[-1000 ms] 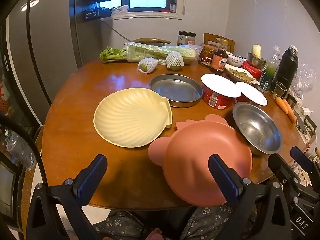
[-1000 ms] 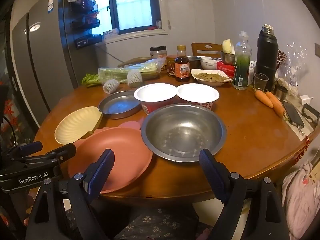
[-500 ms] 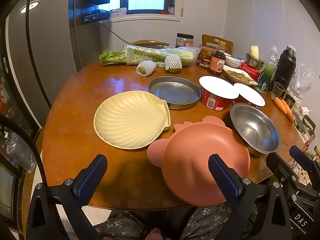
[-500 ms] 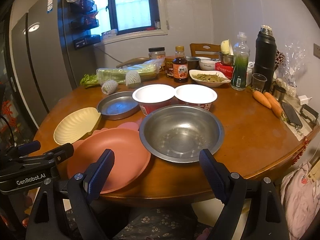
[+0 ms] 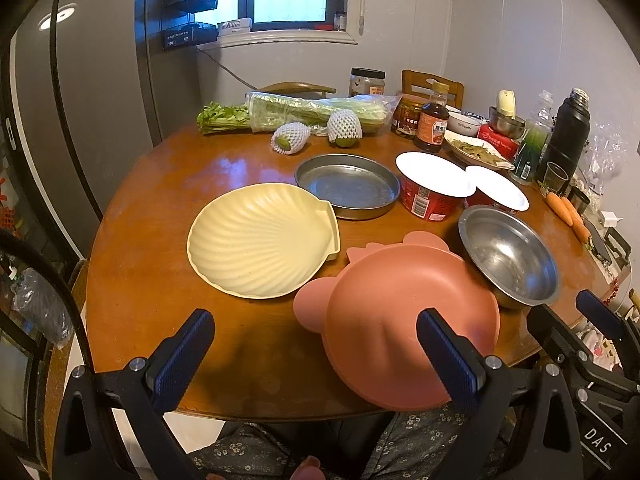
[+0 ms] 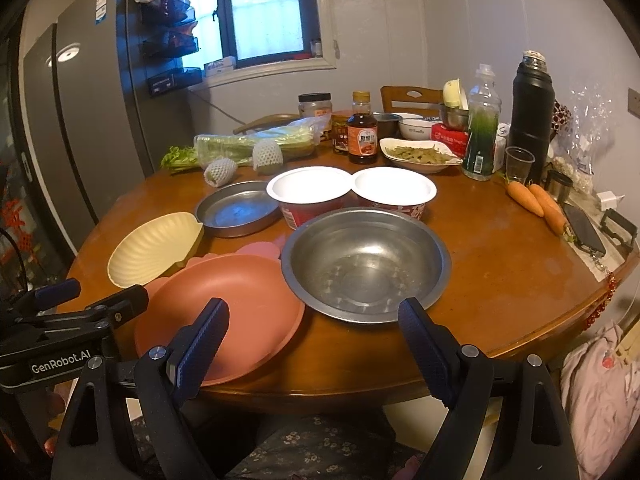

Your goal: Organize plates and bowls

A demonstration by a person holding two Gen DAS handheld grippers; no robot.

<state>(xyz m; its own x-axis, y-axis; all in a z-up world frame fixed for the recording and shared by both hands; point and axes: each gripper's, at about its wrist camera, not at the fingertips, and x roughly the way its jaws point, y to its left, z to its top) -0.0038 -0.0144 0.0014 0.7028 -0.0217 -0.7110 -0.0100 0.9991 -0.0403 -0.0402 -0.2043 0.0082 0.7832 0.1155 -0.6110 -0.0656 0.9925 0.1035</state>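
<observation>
A pink animal-shaped plate [image 5: 396,316] [image 6: 236,300] lies at the table's near edge. A cream shell-shaped plate [image 5: 260,238] [image 6: 152,248] lies to its left. A steel bowl [image 5: 508,254] [image 6: 366,262] sits to its right, and a flat steel pan [image 5: 347,185] [image 6: 238,208] lies behind. My left gripper [image 5: 316,354] is open and empty, near the table's front edge by the pink plate. My right gripper [image 6: 314,344] is open and empty in front of the steel bowl.
Two red instant-noodle tubs with white lids [image 6: 308,194] [image 6: 394,190] stand behind the steel bowl. Celery, netted fruit [image 5: 344,128], jars, a sauce bottle [image 6: 362,134], a black flask [image 6: 530,116], carrots [image 6: 536,200] and a phone crowd the table's back and right. A fridge [image 5: 80,120] stands left.
Both grippers have drawn back and risen slightly, so the dishes appear a little farther away. Nothing on the table has moved.
</observation>
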